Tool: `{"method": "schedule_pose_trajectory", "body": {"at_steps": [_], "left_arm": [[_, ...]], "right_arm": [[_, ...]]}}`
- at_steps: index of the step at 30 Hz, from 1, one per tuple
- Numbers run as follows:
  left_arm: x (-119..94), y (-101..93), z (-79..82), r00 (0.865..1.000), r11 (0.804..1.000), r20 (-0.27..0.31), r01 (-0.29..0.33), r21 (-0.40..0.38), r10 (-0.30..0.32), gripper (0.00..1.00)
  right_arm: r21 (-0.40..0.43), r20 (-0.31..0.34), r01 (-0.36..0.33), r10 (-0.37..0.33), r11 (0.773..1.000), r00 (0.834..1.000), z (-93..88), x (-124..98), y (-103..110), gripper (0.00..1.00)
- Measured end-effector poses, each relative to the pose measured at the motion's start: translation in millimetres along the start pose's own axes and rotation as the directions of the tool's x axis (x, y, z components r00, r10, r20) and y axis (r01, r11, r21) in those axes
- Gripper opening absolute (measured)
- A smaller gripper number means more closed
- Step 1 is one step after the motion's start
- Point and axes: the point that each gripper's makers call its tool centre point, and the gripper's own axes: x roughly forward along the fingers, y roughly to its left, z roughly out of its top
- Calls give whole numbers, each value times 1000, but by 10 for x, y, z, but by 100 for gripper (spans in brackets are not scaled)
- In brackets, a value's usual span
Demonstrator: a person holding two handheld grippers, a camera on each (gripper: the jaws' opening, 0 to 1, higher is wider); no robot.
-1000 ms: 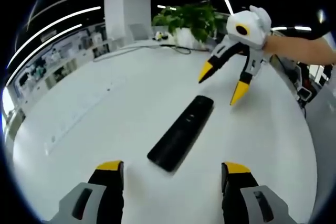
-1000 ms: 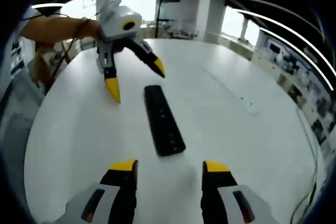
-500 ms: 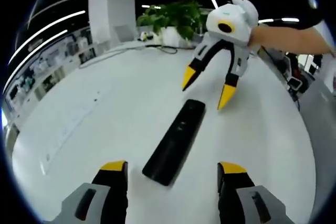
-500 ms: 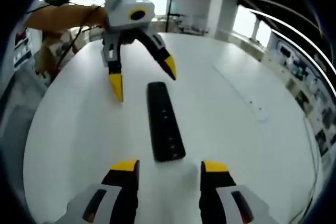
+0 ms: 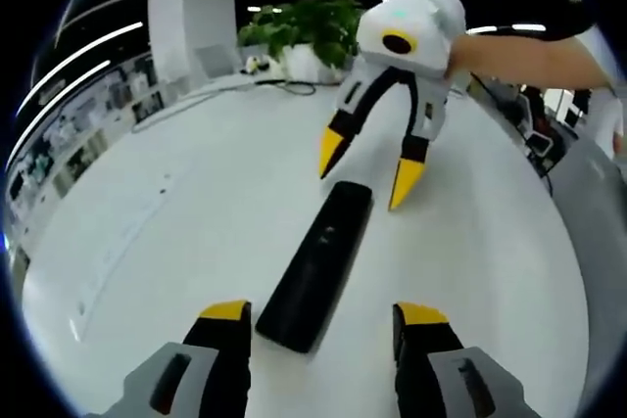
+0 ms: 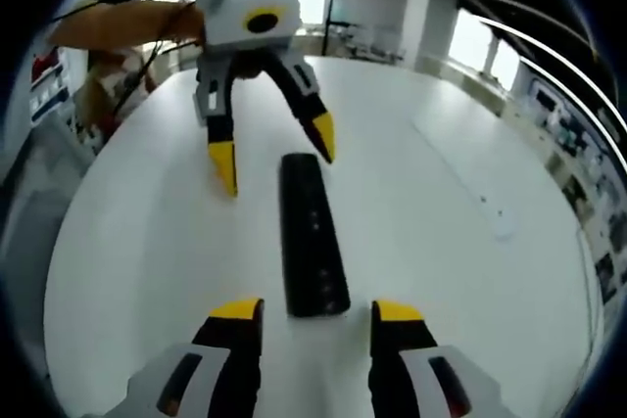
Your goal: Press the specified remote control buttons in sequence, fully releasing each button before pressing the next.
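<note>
Remote control (image 5: 317,263) lies on white table (image 5: 176,232) between both spread-jawed grippers; plant (image 5: 304,26) shows beyond.

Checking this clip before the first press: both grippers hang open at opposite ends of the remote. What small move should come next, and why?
Probably close the left gripper onto the near end of the black remote to steady it. Its fingers straddle that end, while the right gripper hovers open over the far end, apparently not yet touching. Nothing holds the remote on the white table.

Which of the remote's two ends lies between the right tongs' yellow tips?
In the left gripper view, the remote's far end; right tongs straddle it.
</note>
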Motion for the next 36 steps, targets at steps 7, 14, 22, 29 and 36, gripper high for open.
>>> {"method": "schedule_pose_trajectory", "body": {"at_steps": [7,14,22,29,36], "left_arm": [[16,52,-11,1000,1000,-23,16,2,-16,55],[24,72,29,999,1000,-36,23,19,-22,50],[80,67,-14,995,997,-90,41,64,-35,45],[75,67,-5,995,997,-97,46,60,-40,41],[62,66,-21,991,996,-124,58,66,-49,31]], "right_arm": [[-23,-21,-38,38,999,999,35,37,-55,37],[-48,-39,-68,66,997,997,68,58,-40,32],[-74,-71,-88,83,993,994,42,89,-15,29],[-89,-80,-103,96,991,992,56,105,-8,24],[-102,-93,-121,112,987,989,60,112,18,21]]}}
